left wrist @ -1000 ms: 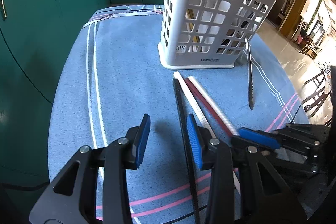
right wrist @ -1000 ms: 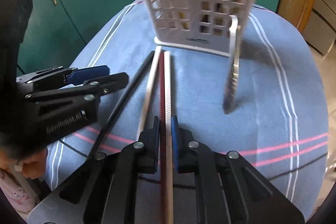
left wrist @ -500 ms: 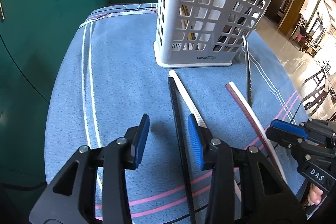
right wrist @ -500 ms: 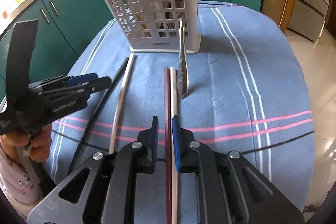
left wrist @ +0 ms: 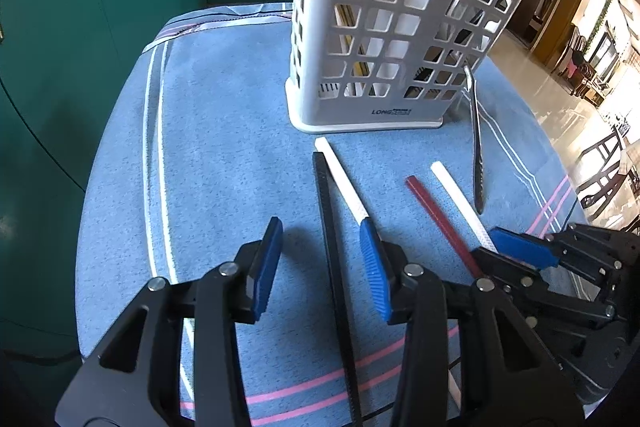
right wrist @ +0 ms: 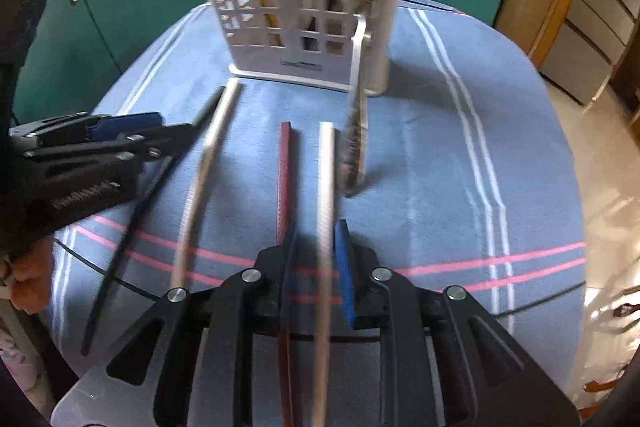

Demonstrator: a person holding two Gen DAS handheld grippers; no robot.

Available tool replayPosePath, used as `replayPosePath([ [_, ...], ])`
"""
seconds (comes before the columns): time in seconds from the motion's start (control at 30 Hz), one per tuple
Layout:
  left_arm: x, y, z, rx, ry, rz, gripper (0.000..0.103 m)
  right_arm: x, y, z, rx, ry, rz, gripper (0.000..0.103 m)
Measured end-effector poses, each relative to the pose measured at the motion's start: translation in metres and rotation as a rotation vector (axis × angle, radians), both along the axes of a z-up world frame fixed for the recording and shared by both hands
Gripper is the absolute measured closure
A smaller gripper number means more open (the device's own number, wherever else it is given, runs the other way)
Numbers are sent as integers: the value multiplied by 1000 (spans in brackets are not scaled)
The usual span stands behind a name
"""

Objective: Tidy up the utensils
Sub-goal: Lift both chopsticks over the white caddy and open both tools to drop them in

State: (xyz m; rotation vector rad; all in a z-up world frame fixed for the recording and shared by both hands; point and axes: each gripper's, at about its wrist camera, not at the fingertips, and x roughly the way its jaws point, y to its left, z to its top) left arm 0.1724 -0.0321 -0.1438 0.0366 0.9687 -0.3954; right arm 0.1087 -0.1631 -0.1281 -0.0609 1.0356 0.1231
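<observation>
4 chopsticks lie near the white utensil basket (left wrist: 384,39) on the blue tabletop (left wrist: 224,155). The right hand-held gripper (right wrist: 316,267), jaws just widening, loosely straddles the red chopstick (right wrist: 285,163) and white chopstick (right wrist: 326,179); the left hand-held gripper (left wrist: 320,267) gapes around the black chopstick (left wrist: 326,203). Next, likely: close, lift, drop into the basket.

Teal cabinet doors (left wrist: 100,7) along upper left and top. Blue cloth (left wrist: 224,155) with white and pink stripes across centre. Glossy floor (left wrist: 560,115) and dark chairs (left wrist: 600,163) at right edge.
</observation>
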Motion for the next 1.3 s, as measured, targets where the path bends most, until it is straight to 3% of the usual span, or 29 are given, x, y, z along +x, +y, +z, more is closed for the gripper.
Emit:
replayPosePath([
  [0.23,15,-10,-2,31,-1,19,62,17,1,9,-2,32,7,82],
  [0.3,17,-12,-2,36,3,7,90,17,2,9,15,37,25,90],
  [0.33,16,-15,-3,59,4,2,92,17,0,9,36,44,36,97],
  [0.43,13,-16,-5,55,-10,-3,96,14,-3,11,113,39,51,97],
  [0.57,6,-10,7,38,-43,15,97,-4,-15,44,152,-40,42,97],
  [0.73,-19,14,66,-69,-158,40,97,-33,-36,111,193,-188,55,97],
  [1.0,-50,52,187,-268,-423,122,97,-66,-65,222,314,-468,73,97],
  [1.17,-47,61,250,-361,-547,193,97,-48,-65,283,327,-643,57,97],
  [1.3,-30,55,276,-405,-553,231,97,-18,-70,315,375,-709,32,97],
])
